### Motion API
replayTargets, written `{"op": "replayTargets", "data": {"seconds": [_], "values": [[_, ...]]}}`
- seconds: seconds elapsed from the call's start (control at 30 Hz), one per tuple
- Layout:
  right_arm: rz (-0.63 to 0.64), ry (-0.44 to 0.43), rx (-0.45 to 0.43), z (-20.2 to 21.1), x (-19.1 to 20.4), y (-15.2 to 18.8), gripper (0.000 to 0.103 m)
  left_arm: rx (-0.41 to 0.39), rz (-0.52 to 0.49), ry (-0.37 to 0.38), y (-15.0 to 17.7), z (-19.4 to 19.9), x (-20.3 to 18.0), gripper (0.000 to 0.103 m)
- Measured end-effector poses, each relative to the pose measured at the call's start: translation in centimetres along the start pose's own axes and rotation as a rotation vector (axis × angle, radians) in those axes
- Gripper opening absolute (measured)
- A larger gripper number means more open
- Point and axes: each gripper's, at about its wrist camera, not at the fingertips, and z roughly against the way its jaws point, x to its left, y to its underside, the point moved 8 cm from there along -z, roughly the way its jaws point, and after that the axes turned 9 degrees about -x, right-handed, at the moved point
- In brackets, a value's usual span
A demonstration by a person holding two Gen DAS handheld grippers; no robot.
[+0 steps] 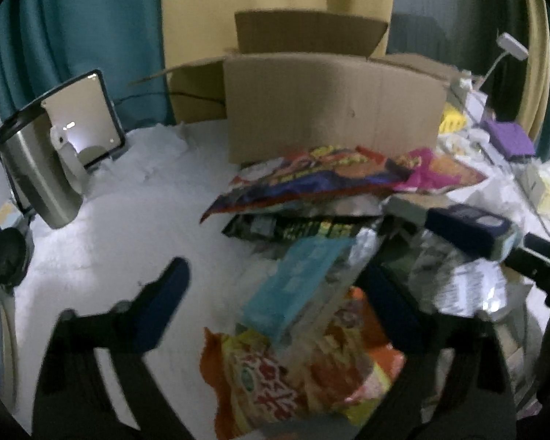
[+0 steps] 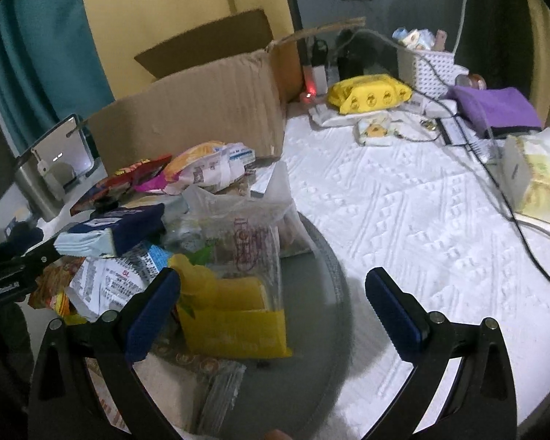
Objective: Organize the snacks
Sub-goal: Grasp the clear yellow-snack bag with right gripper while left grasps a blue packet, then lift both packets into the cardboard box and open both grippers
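Left gripper (image 1: 271, 300): fingers wide, straddling a light-blue packet (image 1: 297, 282), not pressing.
Right gripper (image 2: 273, 300): fingers wide, empty.
Snack pile (image 2: 187, 227): on white bed (image 2: 421, 220), before cardboard box (image 2: 201, 110).

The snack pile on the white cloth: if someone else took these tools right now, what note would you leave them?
Left hand-held gripper: open, holding nothing, over the light blue packet and the orange noodle bag.
Right hand-held gripper: open, empty, above the yellow packet in its clear bag.
Snacks: all heaped in front of the cardboard box, whose flaps are open; the red chip bag lies nearest it.
Done: no snack visibly in the box; its inside is hidden.
Left: presumably pick up each packet and sort it into the box.
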Motion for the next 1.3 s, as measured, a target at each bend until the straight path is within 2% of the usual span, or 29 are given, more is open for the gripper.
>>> {"op": "replayTargets", "data": {"seconds": [0.07, 0.13, 0.23, 0.33, 0.4, 0.43, 0.53, 0.57, 0.7, 1.03, 1.3], "values": [[-0.006, -0.017, 0.017, -0.6, 0.1, 0.0, 0.103, 0.035, 0.009, 0.022, 0.5, -0.6, 0.1, 0.083], [-0.007, -0.028, 0.028, -0.9, 0.2, 0.1, 0.102, 0.066, 0.013, 0.037, 1.0, -1.2, 0.1, 0.067], [-0.009, -0.055, 0.036, -1.1, 0.4, 0.0, 0.097, 0.085, 0.025, 0.035, 1.6, -1.7, 0.6, 0.060], [0.007, -0.084, 0.050, -1.2, 1.1, 0.2, 0.083, 0.080, 0.016, 0.043, 1.5, -1.7, 1.0, 0.052], [0.031, -0.103, 0.049, -1.1, 1.9, 0.2, 0.067, 0.066, 0.009, 0.051, 1.2, -1.5, 1.2, 0.047], [0.040, -0.114, 0.047, -1.0, 2.2, 0.2, 0.062, 0.060, 0.008, 0.053, 1.0, -1.4, 1.3, 0.044], [0.066, -0.114, 0.042, -0.8, 2.8, 0.1, 0.057, 0.036, 0.022, 0.058, 0.5, -0.7, 1.8, 0.038], [0.068, -0.113, 0.036, -0.7, 2.8, -0.1, 0.044, 0.027, 0.029, 0.060, 0.4, -0.4, 2.0, 0.037], [0.078, -0.104, -0.007, 0.4, 2.6, -1.0, 0.033, -0.002, 0.068, 0.080, -0.4, 0.6, 2.7, 0.032], [0.105, -0.119, -0.097, 3.2, 3.3, -4.1, 0.026, -0.101, 0.194, 0.191, -4.0, 3.9, 4.0, 0.028], [0.113, -0.139, -0.193, 4.4, 4.5, -8.0, 0.025, -0.233, 0.188, 0.229, -8.4, 7.1, 3.8, 0.028]]}}
